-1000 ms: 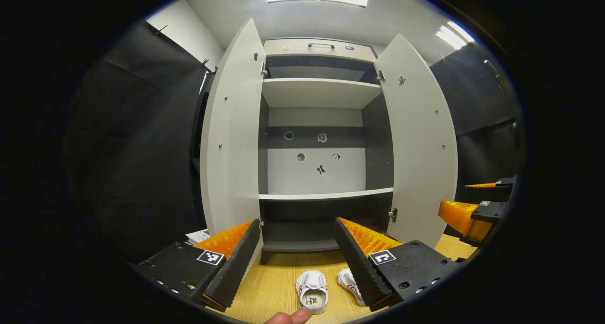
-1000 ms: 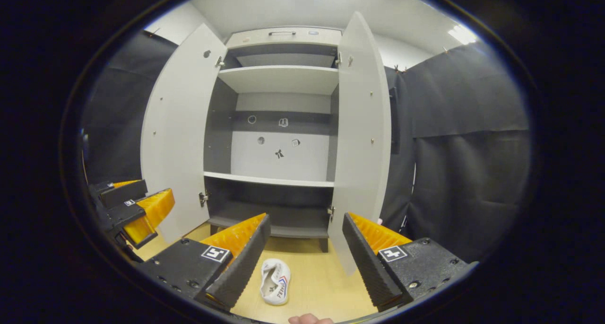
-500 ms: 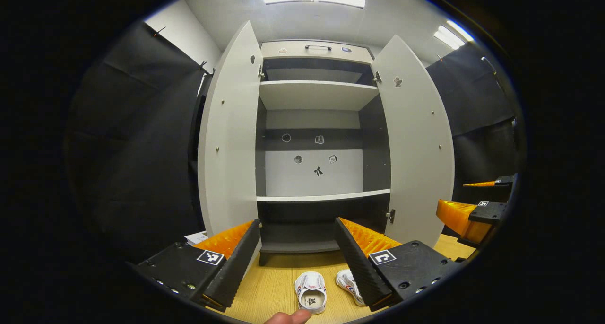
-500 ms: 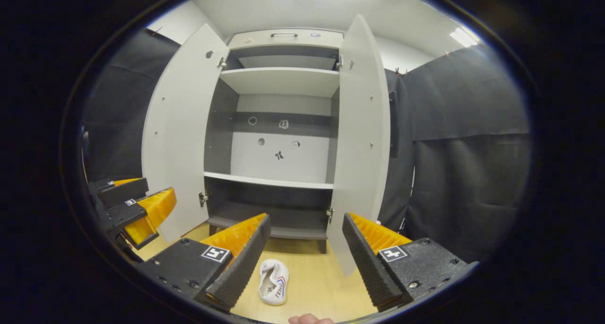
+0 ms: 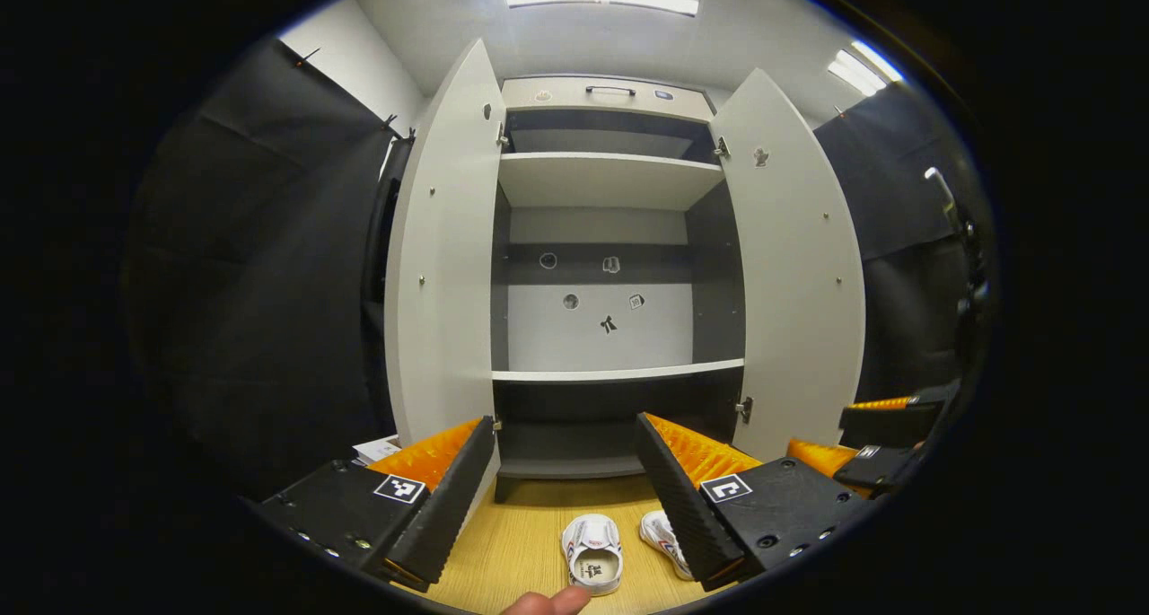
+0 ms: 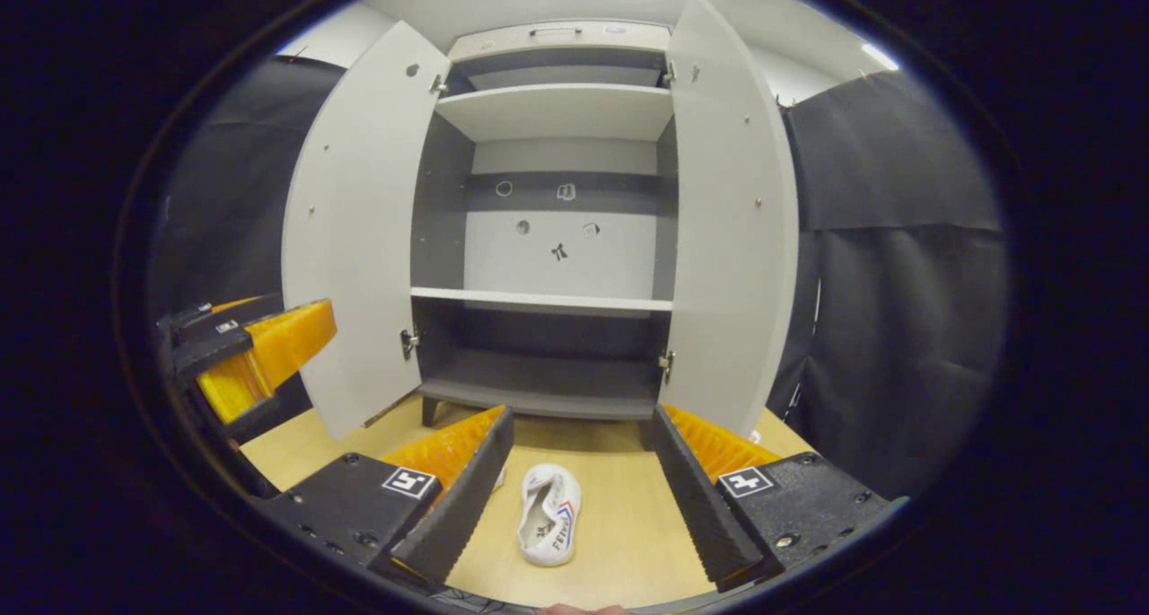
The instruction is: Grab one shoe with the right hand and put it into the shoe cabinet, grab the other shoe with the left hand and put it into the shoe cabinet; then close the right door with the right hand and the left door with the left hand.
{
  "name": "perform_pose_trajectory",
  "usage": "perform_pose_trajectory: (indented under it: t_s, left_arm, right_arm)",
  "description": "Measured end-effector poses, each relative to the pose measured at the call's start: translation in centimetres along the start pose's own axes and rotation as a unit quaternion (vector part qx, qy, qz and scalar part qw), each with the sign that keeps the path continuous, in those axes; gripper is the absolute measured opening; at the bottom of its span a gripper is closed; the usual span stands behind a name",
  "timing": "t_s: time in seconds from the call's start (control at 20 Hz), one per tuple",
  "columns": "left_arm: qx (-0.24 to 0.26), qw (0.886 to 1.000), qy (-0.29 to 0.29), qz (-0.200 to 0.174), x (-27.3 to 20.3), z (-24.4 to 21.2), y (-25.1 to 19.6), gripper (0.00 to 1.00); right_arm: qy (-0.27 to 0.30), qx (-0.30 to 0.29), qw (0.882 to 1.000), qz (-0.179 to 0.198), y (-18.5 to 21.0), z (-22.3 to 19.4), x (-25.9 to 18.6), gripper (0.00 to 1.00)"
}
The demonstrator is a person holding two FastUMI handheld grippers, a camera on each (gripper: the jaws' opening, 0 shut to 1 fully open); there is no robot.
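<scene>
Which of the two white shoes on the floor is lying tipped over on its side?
The shoe on the right, nearer the right-hand door, lies on its side with its side lettering facing up. The other shoe stands upright, its opening facing up.

We've got two small white shoes on the wood floor in front of the shoe cabinet: one shoe upright, other shoe tipped on its side. Cabinet's grey w/ white shelves, left door & right door both wide open.

Two shoes lie before the open cabinet.
</scene>
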State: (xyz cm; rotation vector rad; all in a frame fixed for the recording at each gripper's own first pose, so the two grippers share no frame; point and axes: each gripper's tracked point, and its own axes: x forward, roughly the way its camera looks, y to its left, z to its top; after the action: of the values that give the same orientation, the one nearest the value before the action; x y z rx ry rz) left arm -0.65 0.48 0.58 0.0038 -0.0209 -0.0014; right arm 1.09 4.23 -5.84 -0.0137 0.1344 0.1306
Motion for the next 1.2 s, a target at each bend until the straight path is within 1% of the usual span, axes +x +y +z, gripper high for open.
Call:
perform_pose_trajectory:
  t_s: [0.2,0.4,0.5,0.65,0.85,0.9,0.95,1.0,1.05,1.1,1.2]
  left_arm:
    - [0.0,1.0,0.003,0.009,-0.3,-0.3,1.0,0.95]
    - [0.006,1.0,0.011,0.026,-0.5,-0.9,2.5,0.95]
    - [0.008,0.999,0.017,0.034,-0.5,-1.4,3.2,0.95]
    - [0.005,0.999,0.026,0.045,-0.4,-2.1,4.4,0.95]
    - [-0.002,0.998,0.033,0.056,-0.1,-2.7,5.6,0.95]
    - [-0.002,0.998,0.037,0.058,-0.1,-3.0,5.8,0.95]
    - [-0.003,0.997,0.04,0.061,0.1,-3.2,6.1,0.96]
    - [-0.003,0.997,0.042,0.064,0.1,-3.4,6.3,0.95]
    - [-0.005,0.997,0.043,0.066,0.1,-3.6,6.5,0.96]
    - [-0.006,0.997,0.043,0.067,0.1,-3.6,6.6,0.95]
    - [-0.004,0.997,0.045,0.068,0.3,-3.9,6.9,0.95]
  right_arm:
    - [0.07,0.001,0.996,0.049,2.9,-5.4,2.3,1.0]
    - [0.152,0.012,0.985,0.084,4.9,-11.5,4.6,0.99]
    - [0.185,0.014,0.978,0.094,5.6,-14.0,5.7,0.96]
    - [0.218,0.014,0.971,0.096,5.8,-16.5,6.9,0.94]
    - [0.257,0.01,0.962,0.095,5.8,-19.8,9.1,0.86]
    - [0.268,0.012,0.959,0.093,5.8,-20.7,9.6,0.78]
    - [0.273,0.016,0.958,0.089,5.8,-21.2,10.4,0.81]
    - [0.273,0.016,0.958,0.082,5.7,-21.7,11.2,0.75]
    - [0.272,0.014,0.959,0.081,5.6,-21.9,11.9,0.72]
    - [0.273,0.011,0.959,0.081,5.9,-22.3,12.4,0.64]
    - [0.277,0.005,0.957,0.084,6.3,-23.1,13.6,0.55]
